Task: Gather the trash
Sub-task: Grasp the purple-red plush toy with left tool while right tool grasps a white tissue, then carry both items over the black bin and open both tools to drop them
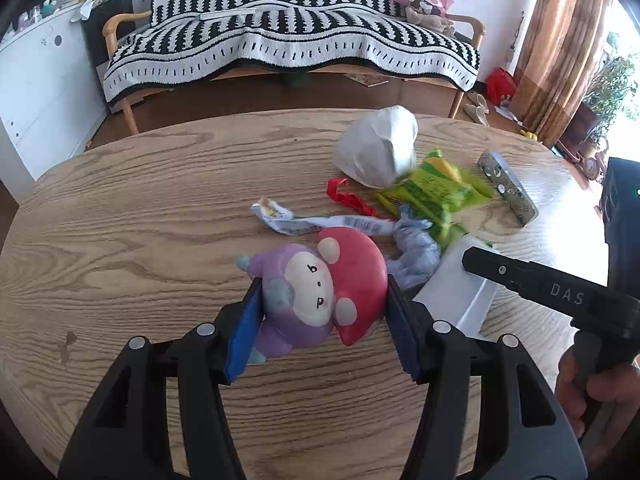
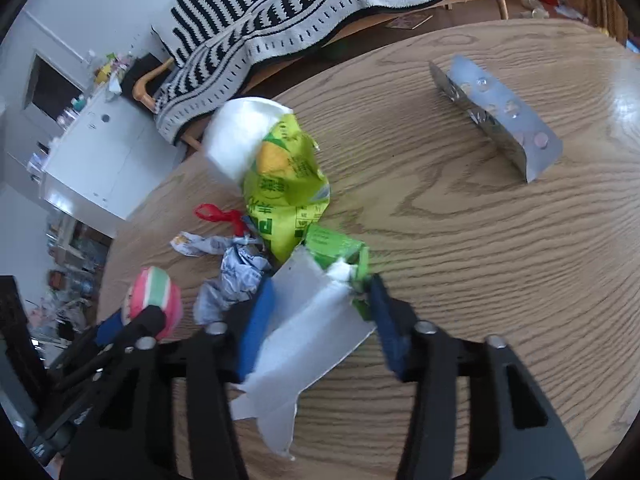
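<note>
1. Two grippers work over a round wooden table [image 1: 120, 220] strewn with litter.
2. The left gripper [image 1: 322, 300], at the lower centre of the left wrist view, is clamped on a toy figure [image 1: 316, 292] with a purple body, a cream face and a red cap; both blue pads press its sides.
3. The right gripper [image 2: 320, 304], at the lower centre of the right wrist view, has its blue pads either side of a white sheet of paper [image 2: 304, 332]. The left pad lies against the paper; the green carton [image 2: 340, 248] sits by the right pad. Whether the pads actually pinch the paper cannot be told, as this part is blurred.
4. Just beyond the paper, at the centre of the right wrist view, lies the trash pile: a yellow-green snack wrapper [image 2: 284, 176], a crumpled white bag [image 2: 240, 136] behind it, a red ribbon scrap [image 2: 218, 214], a twisted printed wrapper [image 2: 200, 245] and a bluish crumpled wad [image 2: 232, 280].
5. A silver blister strip [image 2: 500, 116] lies apart from the pile, toward the upper right of that view.
6. A sofa with a black-and-white striped blanket [image 1: 288, 36] stands behind the table, at the top of the left wrist view.
7. A person's hand [image 1: 592, 396] holding the right gripper's handle shows at the lower right edge there.
</note>
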Available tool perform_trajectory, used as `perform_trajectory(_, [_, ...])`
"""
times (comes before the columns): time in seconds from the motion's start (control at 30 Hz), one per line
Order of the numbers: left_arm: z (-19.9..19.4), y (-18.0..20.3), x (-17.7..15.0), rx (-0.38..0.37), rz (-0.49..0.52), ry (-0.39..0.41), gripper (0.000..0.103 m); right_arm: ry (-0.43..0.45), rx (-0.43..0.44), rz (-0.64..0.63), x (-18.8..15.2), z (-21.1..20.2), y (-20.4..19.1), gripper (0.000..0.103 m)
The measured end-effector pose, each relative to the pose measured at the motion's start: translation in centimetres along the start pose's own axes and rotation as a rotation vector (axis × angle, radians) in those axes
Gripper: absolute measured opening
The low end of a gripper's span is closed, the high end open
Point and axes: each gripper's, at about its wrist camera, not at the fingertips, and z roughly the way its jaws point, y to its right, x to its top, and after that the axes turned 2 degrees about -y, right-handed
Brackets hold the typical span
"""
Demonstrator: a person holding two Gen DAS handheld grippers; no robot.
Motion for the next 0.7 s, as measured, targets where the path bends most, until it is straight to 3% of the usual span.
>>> perform_trajectory(0.1, [-0.5,0.6,0.2,-0.009,0.006,0.014,0.057,0.009,0.039,0.013,-0.2,-1.5,0.4,0.028])
perform_trajectory(0.13, [-0.7,0.8,0.2,-0.013,0.009,0.016,0.057,0.015,0.042,0.015,-0.3,-2.2,0.7,0.011])
perform_trajectory(0.37, [-1.9,2.6,0.3,-0.039,0.01,0.033,0.057,0.048,0.052,0.005,-1.1,-5.7,2.5,0.009])
perform_trajectory(0.7, [-3.2,6.4,0.1,-0.081,0.043,0.055,0.057,0.176,-0.044,-0.03,-2.0,-13.3,4.5,0.007])
